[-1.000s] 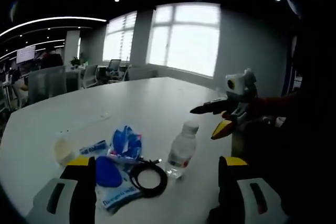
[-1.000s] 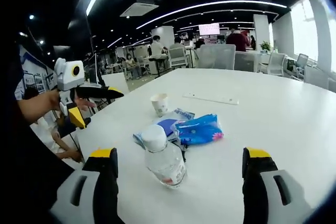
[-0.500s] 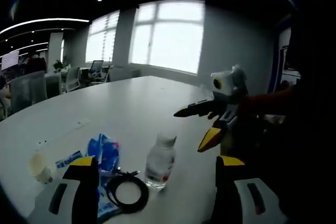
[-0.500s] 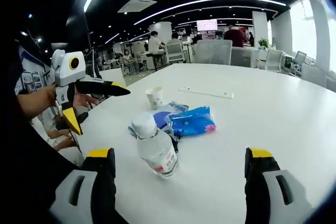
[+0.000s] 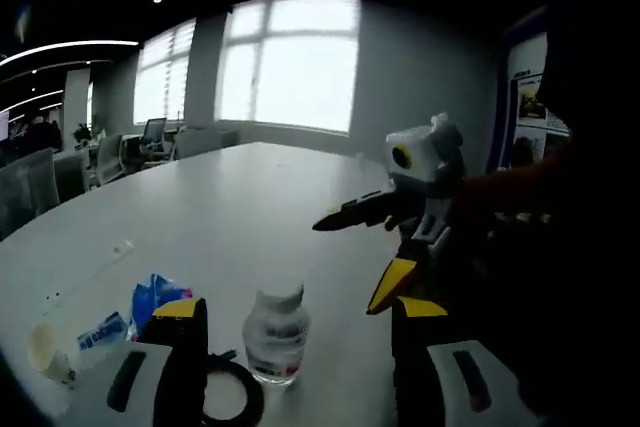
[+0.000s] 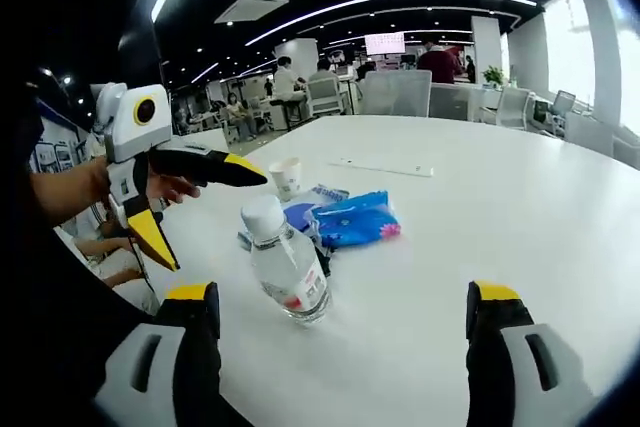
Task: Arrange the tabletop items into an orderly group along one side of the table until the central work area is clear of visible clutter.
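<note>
The left claw (image 6: 185,202) has come closer to the bottle (image 6: 284,269), and both claws are wide apart, holding nothing. The right claw (image 5: 360,257) hangs above the white table (image 6: 500,207). The bottle stands upright, just beside the blue pack (image 6: 352,221), cable (image 5: 232,402) and cup (image 6: 285,176)

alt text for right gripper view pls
A capped water bottle stands on a white table, between the right gripper's open jaws. Behind it lie blue packets and a paper cup; the left gripper enters open.
</note>
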